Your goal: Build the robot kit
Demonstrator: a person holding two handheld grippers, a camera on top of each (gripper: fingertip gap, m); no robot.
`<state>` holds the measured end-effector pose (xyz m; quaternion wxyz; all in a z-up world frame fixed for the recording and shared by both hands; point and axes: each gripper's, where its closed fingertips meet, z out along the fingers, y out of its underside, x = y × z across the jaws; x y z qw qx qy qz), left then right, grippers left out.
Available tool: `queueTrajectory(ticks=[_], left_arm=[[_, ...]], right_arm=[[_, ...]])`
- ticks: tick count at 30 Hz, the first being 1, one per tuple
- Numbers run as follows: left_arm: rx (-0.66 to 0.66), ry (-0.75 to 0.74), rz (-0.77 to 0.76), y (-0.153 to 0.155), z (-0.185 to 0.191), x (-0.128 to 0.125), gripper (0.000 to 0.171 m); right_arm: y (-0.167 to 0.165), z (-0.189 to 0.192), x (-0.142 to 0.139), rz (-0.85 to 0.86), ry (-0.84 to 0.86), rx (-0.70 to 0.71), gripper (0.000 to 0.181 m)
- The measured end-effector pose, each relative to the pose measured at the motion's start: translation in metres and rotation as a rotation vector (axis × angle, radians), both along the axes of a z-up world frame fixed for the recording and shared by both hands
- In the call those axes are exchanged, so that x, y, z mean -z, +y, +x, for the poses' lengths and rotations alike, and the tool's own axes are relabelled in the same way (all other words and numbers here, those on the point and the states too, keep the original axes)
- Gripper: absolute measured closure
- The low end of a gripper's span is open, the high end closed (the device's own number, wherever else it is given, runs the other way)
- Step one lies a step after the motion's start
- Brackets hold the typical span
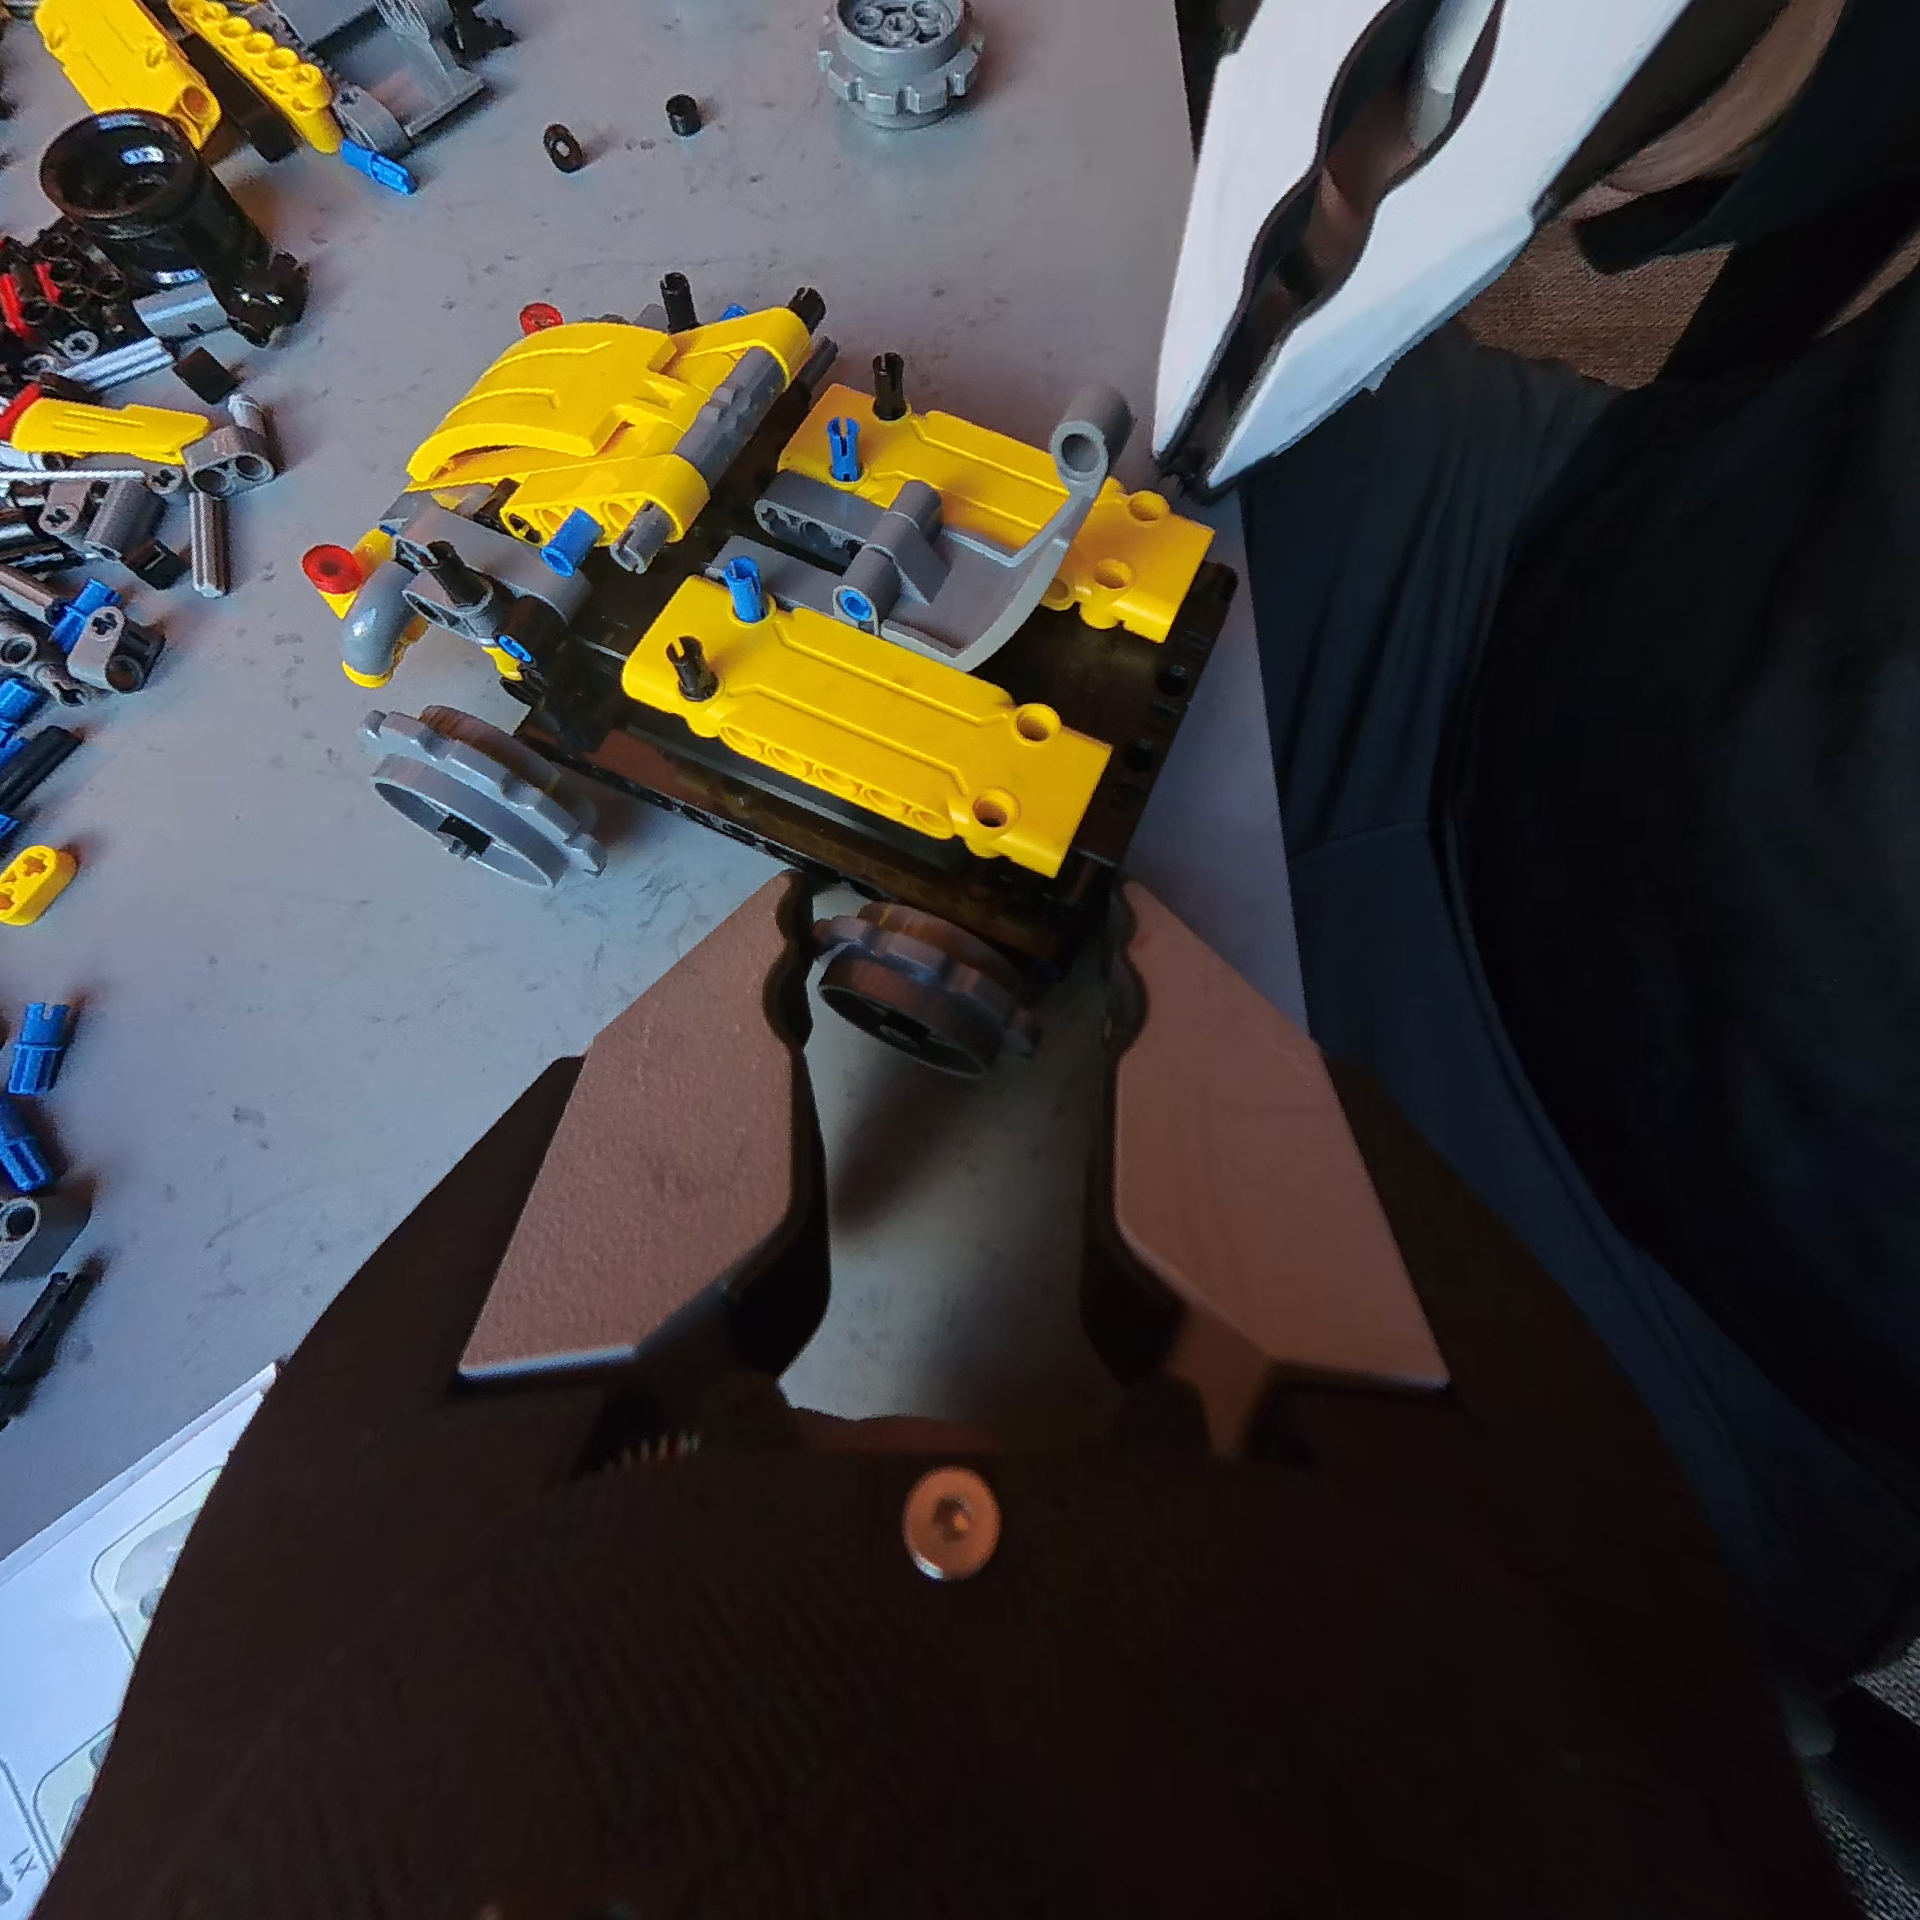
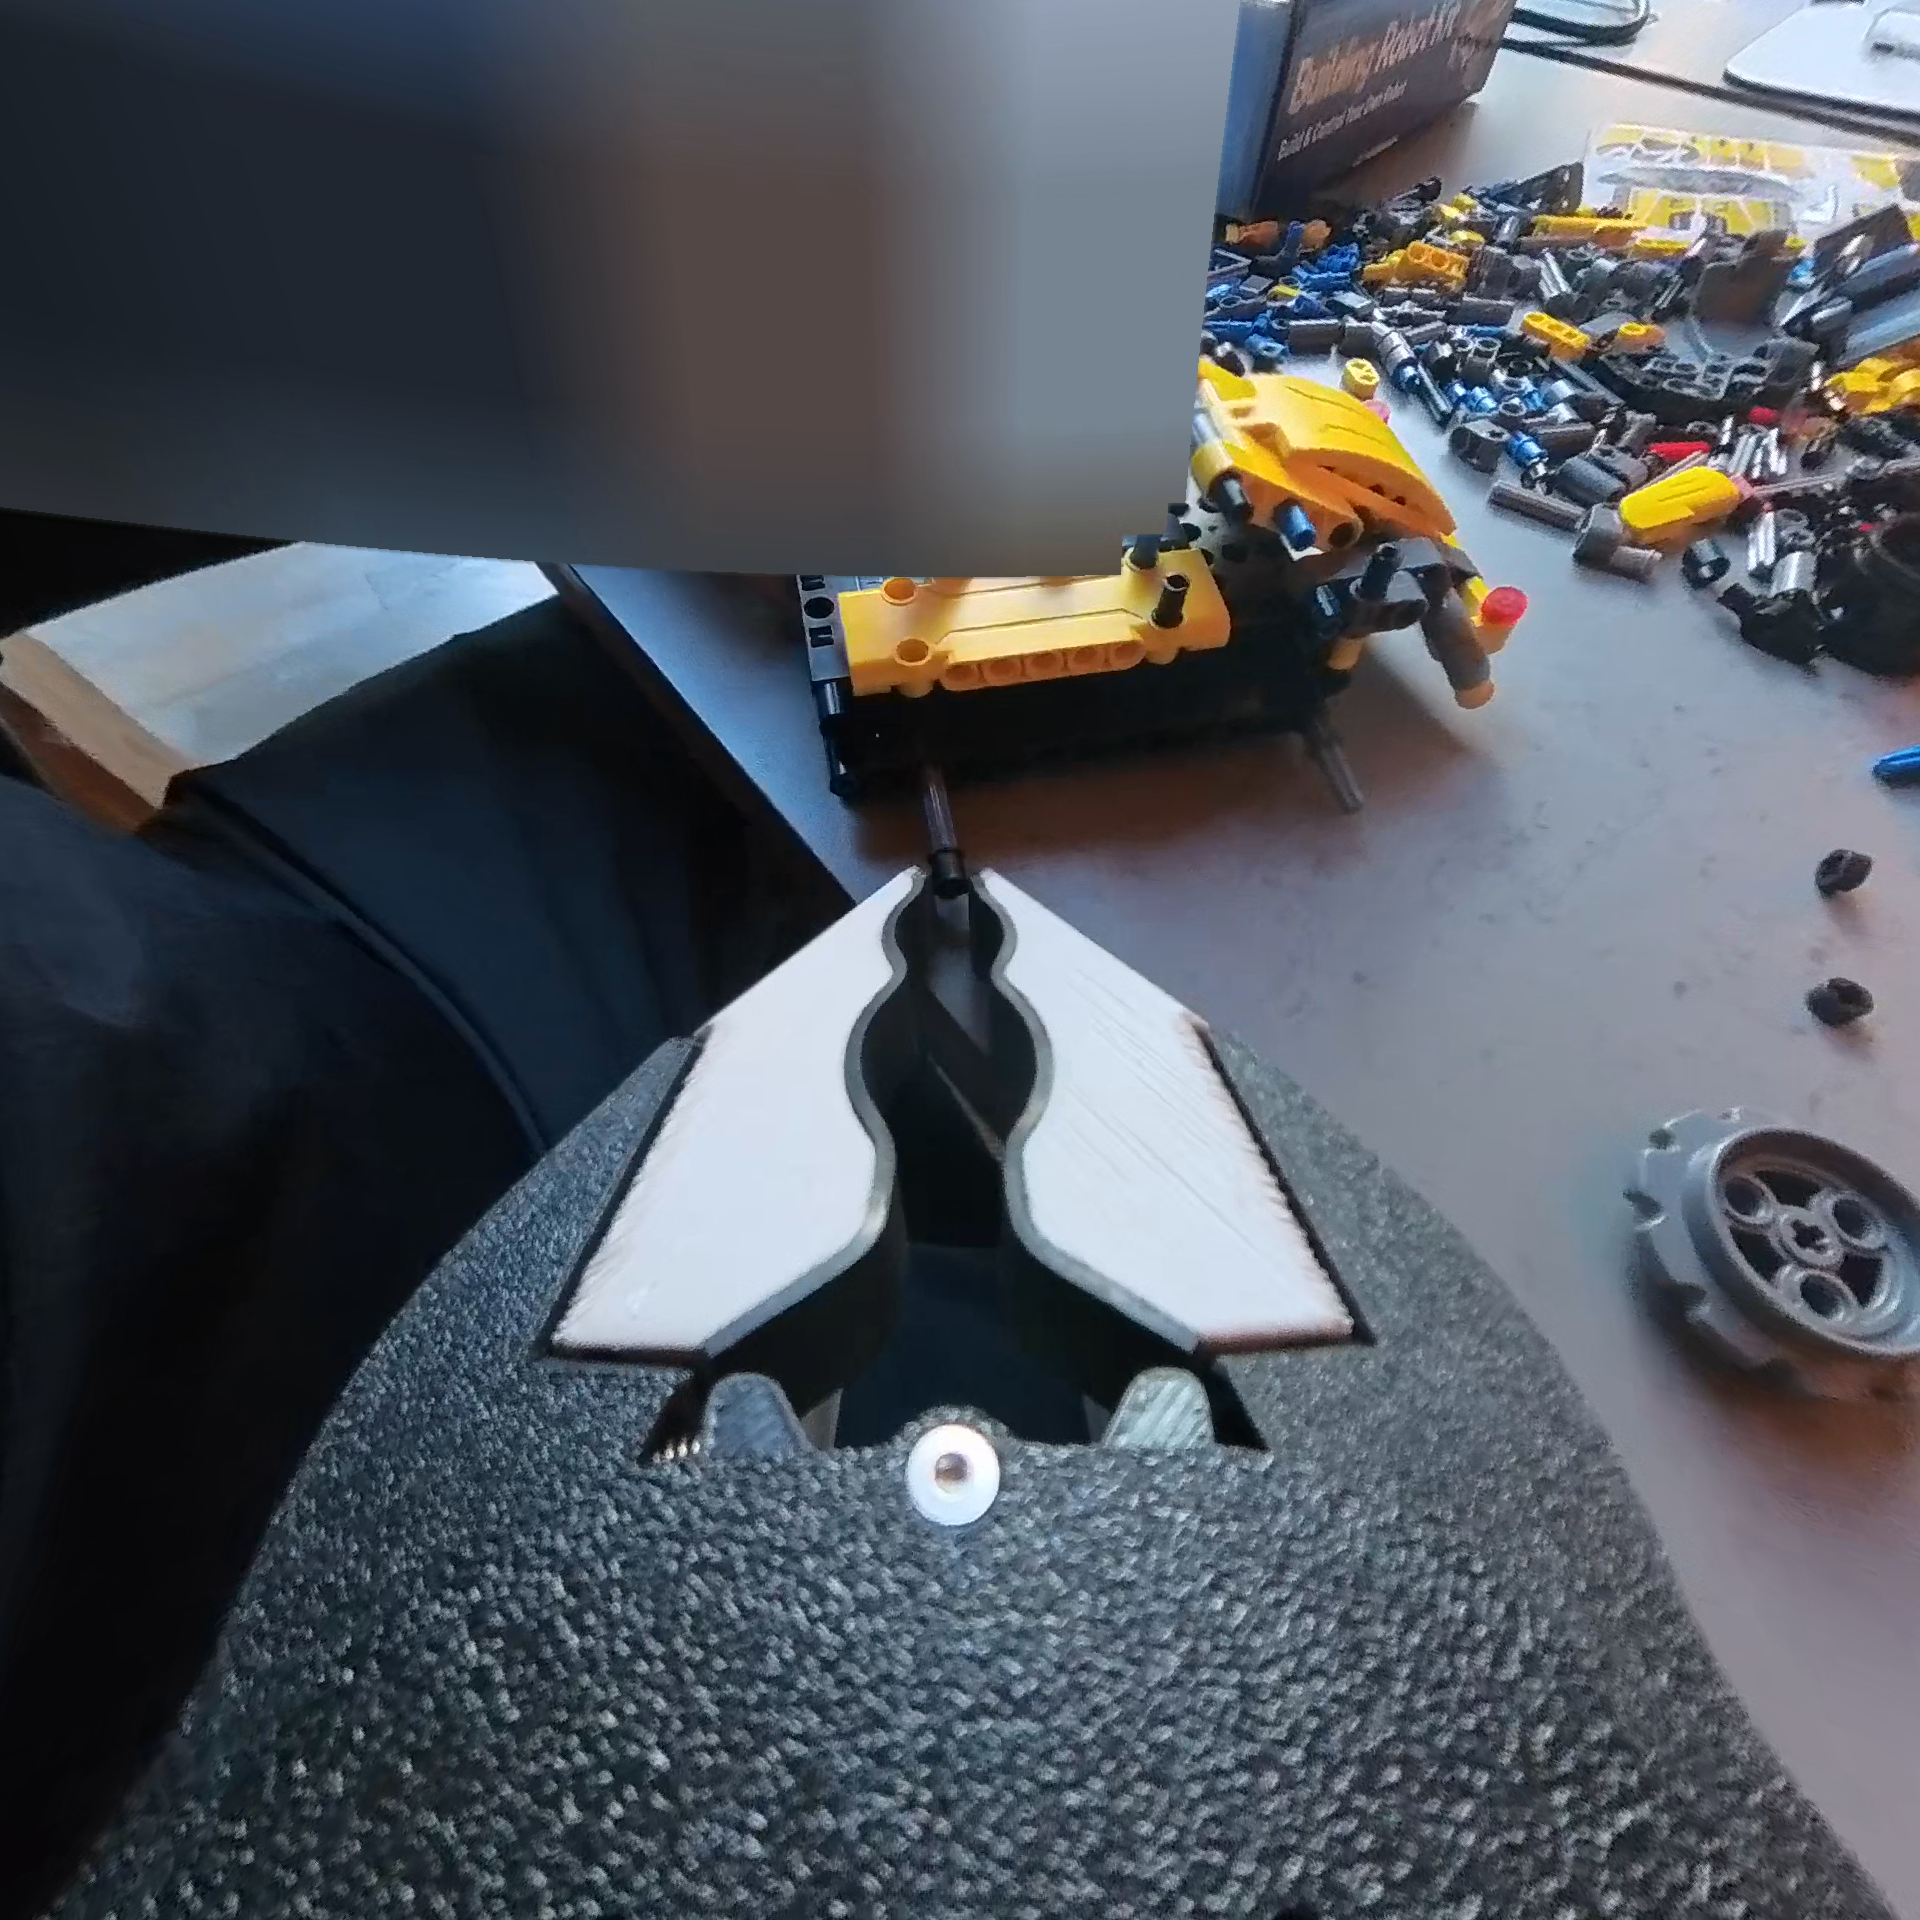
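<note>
The model [image 1: 831, 582], a yellow and black brick vehicle, sat at the tabletop's [image 1: 312, 1039] near edge. The left tool [image 1: 951, 899] gripped its rear corner over a grey wheel [image 1: 920, 987]; the right tool [image 2: 948, 881] pinched a thin black axle [image 2: 940, 831] sticking from its side. A hard tug might have dragged the model off. Loose parts [image 2: 1610, 364] crowded behind, and a spare wheel [image 2: 1797, 1247] lay apart.

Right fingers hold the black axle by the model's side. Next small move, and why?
Probably ease the right gripper straight forward along the axle: its far end appears to meet the model's black side already, and the left gripper brackets the model's other side, seemingly bracing it.
</note>
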<state>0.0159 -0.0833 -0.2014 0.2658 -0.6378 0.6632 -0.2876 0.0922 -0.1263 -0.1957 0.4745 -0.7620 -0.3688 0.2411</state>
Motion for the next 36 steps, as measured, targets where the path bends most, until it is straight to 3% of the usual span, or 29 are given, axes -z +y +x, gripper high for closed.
queueTrajectory(ticks=[6, 24, 27, 31, 36], left_arm=[[0.000, 0.000, -0.001, 0.000, 0.000, 0.000, 0.119], [-0.004, 0.000, -0.001, 0.001, 0.000, 0.000, 0.118], [-0.004, 0.000, 0.001, 0.000, 0.000, 0.000, 0.118], [-0.005, 0.000, 0.001, 0.000, 0.000, 0.000, 0.118], [-0.006, 0.000, 0.002, 0.000, 0.000, 0.000, 0.118]], right_arm=[[0.001, 0.000, 0.002, 0.080, -0.104, 0.014, 0.175], [0.001, 0.000, -0.001, 0.044, -0.040, -0.005, 0.175], [-0.002, -0.001, -0.005, 0.014, 0.036, -0.022, 0.175], [-0.007, 0.002, -0.034, 0.017, 0.239, -0.052, 0.175], [-0.010, 0.002, -0.056, 0.037, 0.345, -0.087, 0.175]])
